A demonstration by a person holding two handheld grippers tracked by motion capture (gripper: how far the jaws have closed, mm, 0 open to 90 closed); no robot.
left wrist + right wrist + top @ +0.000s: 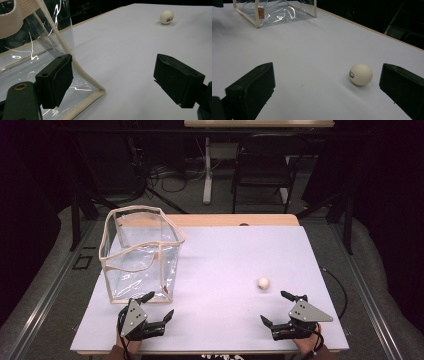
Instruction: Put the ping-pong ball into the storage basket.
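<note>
Ball [361, 74] print legible in right gripper view; high view blurs it.

Two black tongs: left tongs [159, 306] and right tongs [274, 308], each topped by a grey three-cornered plate dotted with small dark screw holes. Blocky, matt black jaws, wedge-shaped toward the tips, with small round holes in the upper faces. Brass-coloured round fitting set in the near left arm of the left tongs. Thin black cable [341, 287] curving off the right tongs. Dark brownish sleeve cuffs [116, 352] at the near edge, and a dark band around the right wrist.
</note>
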